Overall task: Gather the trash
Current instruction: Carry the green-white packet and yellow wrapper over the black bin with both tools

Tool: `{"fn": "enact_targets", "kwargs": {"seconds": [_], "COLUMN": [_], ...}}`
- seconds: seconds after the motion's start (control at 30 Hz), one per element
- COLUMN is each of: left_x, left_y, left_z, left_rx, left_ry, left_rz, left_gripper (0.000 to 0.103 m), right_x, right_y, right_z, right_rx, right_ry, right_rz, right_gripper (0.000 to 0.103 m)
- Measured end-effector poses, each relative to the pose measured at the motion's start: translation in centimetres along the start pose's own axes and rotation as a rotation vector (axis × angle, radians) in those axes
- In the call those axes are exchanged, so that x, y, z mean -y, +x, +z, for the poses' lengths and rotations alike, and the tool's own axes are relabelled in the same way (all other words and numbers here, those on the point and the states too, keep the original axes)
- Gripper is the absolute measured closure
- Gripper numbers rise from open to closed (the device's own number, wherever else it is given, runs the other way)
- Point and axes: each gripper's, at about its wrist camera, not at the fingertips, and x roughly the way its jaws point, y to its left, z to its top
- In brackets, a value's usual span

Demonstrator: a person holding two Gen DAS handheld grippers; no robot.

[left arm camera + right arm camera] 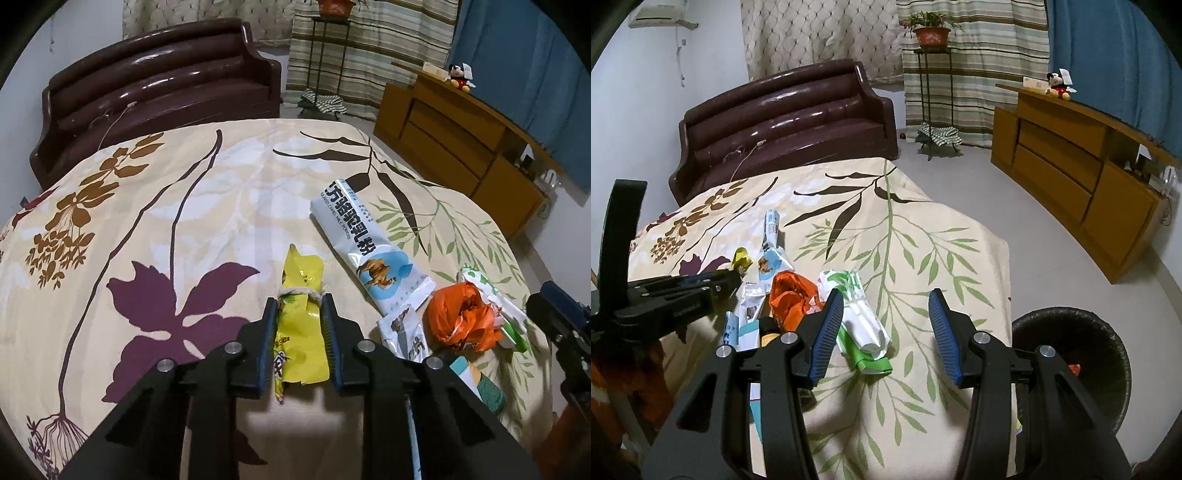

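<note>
A yellow snack wrapper (300,325) lies on the floral bedspread (177,206) between the blue pads of my left gripper (300,306), whose jaws stand close around it. Whether they pinch it I cannot tell. To its right lie a long white camel-milk sachet (364,251), a small white packet (402,332), a crumpled orange bag (461,317) and a green-and-white pack (509,317). My right gripper (886,306) is open and empty, hovering over the green-and-white pack (866,332), with the orange bag (792,299) at its left finger. The left gripper also shows in the right wrist view (731,280).
A black-lined trash bin (1071,369) stands on the floor at the bed's right side. A dark brown sofa (790,122) is beyond the bed. A wooden cabinet (1082,177) runs along the right wall, and a plant stand (932,96) is by the curtains.
</note>
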Motion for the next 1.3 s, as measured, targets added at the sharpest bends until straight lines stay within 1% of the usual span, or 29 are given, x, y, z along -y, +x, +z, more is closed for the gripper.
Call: {"fn": "enact_targets", "kwargs": {"seconds": [0.13, 0.3, 0.4, 0.43, 0.47, 0.53, 0.7, 0.87, 0.97, 1.2, 1.3], "left_x": [-0.4, -1.2, -1.7, -1.9, -2.1, -2.5, -3.0, -2.9, -2.7, -0.9, 0.5], "left_y": [-0.9, -1.8, -2.2, -2.2, -2.3, -2.4, -2.7, -3.2, -3.9, -5.5, -6.4], "left_z": [-0.4, -0.9, -1.2, -1.2, -1.3, -1.5, -2.0, -2.5, -2.8, -3.4, -3.6], "left_rx": [0.007, 0.019, 0.023, 0.023, 0.022, 0.021, 0.026, 0.033, 0.052, 0.096, 0.12], "left_ry": [-0.014, -0.028, -0.034, -0.039, -0.043, -0.049, -0.048, -0.058, -0.055, -0.049, -0.034], "left_rz": [-0.002, 0.011, 0.019, 0.02, 0.02, 0.024, 0.041, 0.037, 0.047, 0.042, 0.028], "left_gripper": [0.078, 0.078, 0.078, 0.078, 0.078, 0.078, 0.078, 0.078, 0.078, 0.078, 0.078], "right_x": [-0.6, -1.3, -1.8, -1.9, -2.0, -2.2, -2.8, -2.8, -2.6, -1.5, -0.5], "right_y": [0.2, 1.2, 2.0, 2.1, 2.3, 2.5, 2.7, 2.5, 1.8, -1.0, -2.7], "right_z": [-0.2, -0.3, -0.3, -0.3, -0.3, -0.6, -1.1, -1.1, -1.1, -1.5, -1.8], "right_rx": [-0.011, -0.051, -0.079, -0.087, -0.102, -0.129, -0.145, -0.122, -0.092, -0.018, 0.015], "right_ry": [-0.021, -0.047, -0.07, -0.07, -0.064, -0.054, -0.071, -0.071, -0.066, -0.057, -0.043], "right_rz": [0.001, 0.001, -0.008, -0.005, 0.005, 0.023, 0.019, 0.012, 0.001, -0.028, -0.053], "right_gripper": [0.056, 0.056, 0.06, 0.065, 0.067, 0.068, 0.069, 0.074, 0.075, 0.076, 0.076]}}
